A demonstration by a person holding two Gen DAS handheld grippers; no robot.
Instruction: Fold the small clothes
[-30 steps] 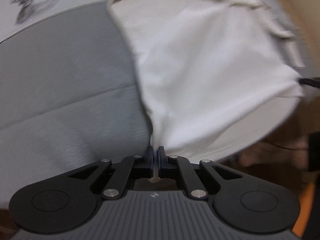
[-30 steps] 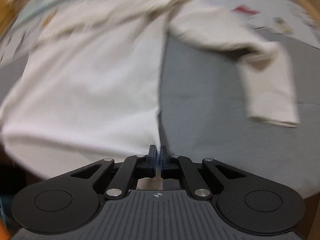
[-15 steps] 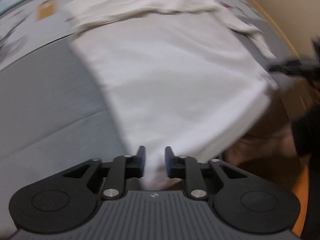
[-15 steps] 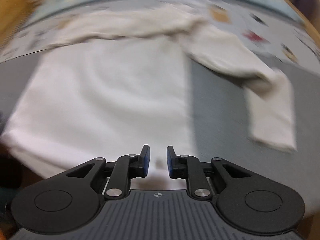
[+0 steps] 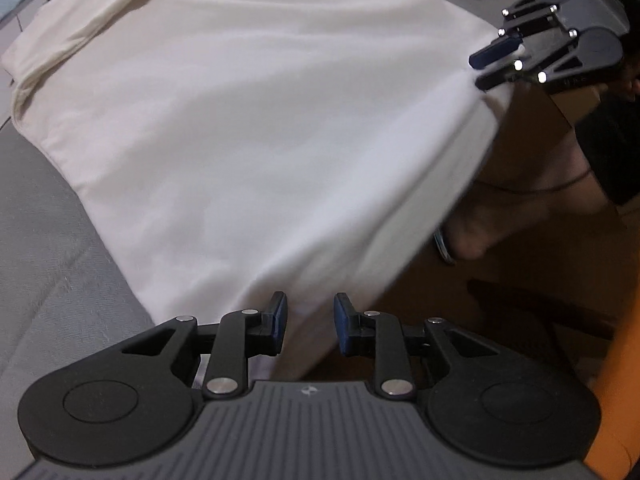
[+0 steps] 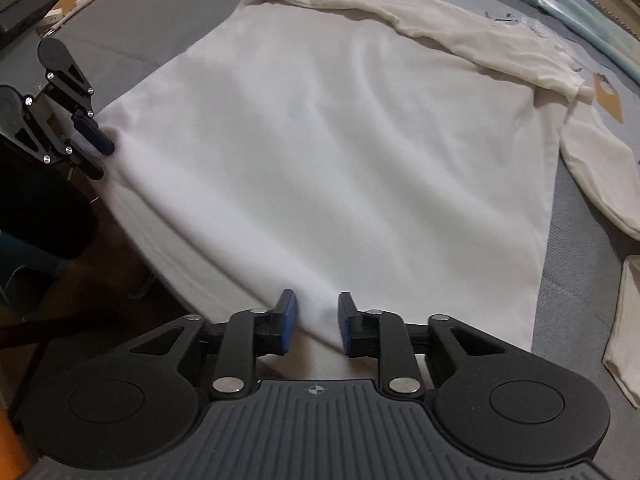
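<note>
A white long-sleeve shirt (image 5: 240,120) (image 6: 340,140) lies spread on a grey padded surface (image 5: 40,240) (image 6: 580,280), its hem hanging over the near edge. My left gripper (image 5: 310,320) (image 6: 96,152) is open at one hem corner, with slack cloth between its blue pads and no grip on it. My right gripper (image 6: 314,320) (image 5: 486,68) is at the other hem corner; its jaws are opening and a ridge of hem lies loose between them. One sleeve (image 6: 440,28) is folded across the shoulders. The other sleeve (image 6: 600,176) trails off to the right.
A second pale cloth (image 6: 628,320) lies at the right edge of the grey surface. A patterned sheet (image 6: 608,96) covers the far side. Below the near edge are a person's foot (image 5: 500,220), a wooden floor and an orange object (image 5: 624,360).
Both grippers were shut on the hem corners a second ago and have opened, letting the hem go. The shirt has come down flat, and both views have swung over it.
</note>
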